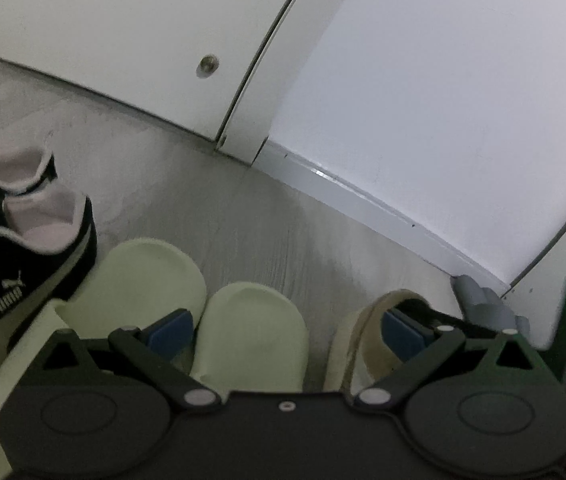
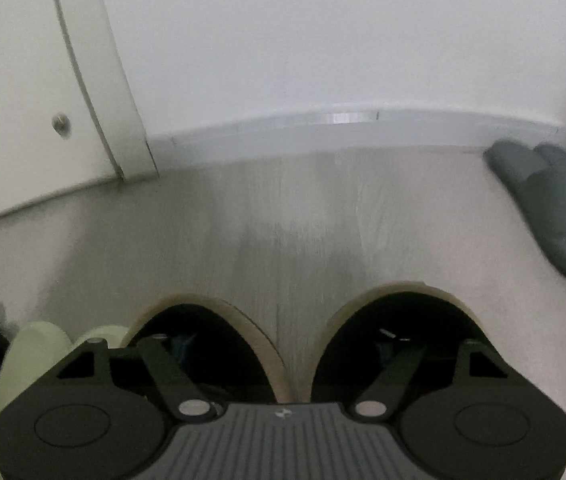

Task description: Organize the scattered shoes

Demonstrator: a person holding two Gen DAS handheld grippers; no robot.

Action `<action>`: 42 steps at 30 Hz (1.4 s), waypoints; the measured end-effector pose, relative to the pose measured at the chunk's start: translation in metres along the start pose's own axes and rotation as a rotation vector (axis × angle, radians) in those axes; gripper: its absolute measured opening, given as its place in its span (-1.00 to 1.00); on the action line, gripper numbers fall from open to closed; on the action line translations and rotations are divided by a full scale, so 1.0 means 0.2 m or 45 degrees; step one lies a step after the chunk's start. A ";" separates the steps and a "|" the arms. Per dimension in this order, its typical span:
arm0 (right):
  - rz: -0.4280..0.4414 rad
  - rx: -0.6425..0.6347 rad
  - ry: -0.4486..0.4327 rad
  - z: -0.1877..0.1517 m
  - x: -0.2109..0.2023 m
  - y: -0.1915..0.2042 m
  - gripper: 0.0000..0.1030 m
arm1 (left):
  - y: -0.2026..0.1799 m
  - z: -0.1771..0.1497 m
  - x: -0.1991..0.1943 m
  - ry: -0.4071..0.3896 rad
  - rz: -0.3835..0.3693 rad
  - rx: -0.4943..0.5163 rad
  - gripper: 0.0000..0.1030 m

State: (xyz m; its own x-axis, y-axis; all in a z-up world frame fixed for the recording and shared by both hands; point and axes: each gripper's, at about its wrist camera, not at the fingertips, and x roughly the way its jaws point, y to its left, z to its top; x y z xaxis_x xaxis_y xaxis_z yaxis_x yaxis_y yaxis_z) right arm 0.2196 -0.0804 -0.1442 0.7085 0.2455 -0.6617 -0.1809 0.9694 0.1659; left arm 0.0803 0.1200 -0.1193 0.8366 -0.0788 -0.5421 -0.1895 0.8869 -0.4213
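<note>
In the left wrist view my left gripper (image 1: 287,330) is open and wide above a row of shoes on the floor. A pale green slide (image 1: 255,340) lies between its blue pads, and its twin (image 1: 135,276) is just to the left. The right pad dips into a beige-rimmed shoe (image 1: 363,320). A black sneaker with white stripes (image 1: 31,264) stands at the far left. In the right wrist view my right gripper (image 2: 287,344) is open. One finger reaches into each of two beige-rimmed, dark-lined shoes, the left one (image 2: 243,320) and the right one (image 2: 363,300), which stand side by side.
A pair of grey slides (image 2: 555,200) lies by the baseboard (image 2: 323,128) at the right. A white cabinet door with a round knob (image 1: 207,65) stands at the back left. Bare pale floor (image 2: 283,208) stretches ahead of the shoes toward the wall.
</note>
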 end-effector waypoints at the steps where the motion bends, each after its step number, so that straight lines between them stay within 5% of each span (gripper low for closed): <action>1: 0.014 0.002 -0.048 -0.01 -0.05 -0.01 0.40 | -0.01 0.00 -0.01 -0.006 -0.003 0.005 0.98; 11: 0.123 -0.127 -0.649 -0.05 -0.62 -0.08 0.18 | -0.16 0.04 -0.17 -0.110 -0.082 0.094 0.98; 20: -0.019 -0.099 -0.864 0.18 -0.80 -0.40 0.17 | -0.31 0.04 -0.27 -0.156 -0.124 0.206 0.98; 27: -0.278 -0.220 -0.857 0.13 -1.01 -0.78 0.17 | -0.37 0.01 -0.27 -0.162 -0.151 0.243 0.98; 34: -0.601 -0.356 -0.704 -0.11 -1.30 -1.11 0.17 | -0.40 -0.04 -0.25 -0.116 -0.206 0.218 0.98; 42: -0.704 -0.328 -0.583 -0.24 -1.36 -1.31 0.16 | -0.44 -0.04 -0.25 -0.112 -0.210 0.262 0.98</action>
State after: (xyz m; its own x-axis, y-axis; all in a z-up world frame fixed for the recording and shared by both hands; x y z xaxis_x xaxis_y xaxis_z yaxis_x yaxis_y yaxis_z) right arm 0.0416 -0.4011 -0.0423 0.9444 -0.2444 -0.2200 0.1686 0.9342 -0.3144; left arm 0.0512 0.0411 -0.0612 0.8906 -0.1979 -0.4094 0.0540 0.9400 -0.3370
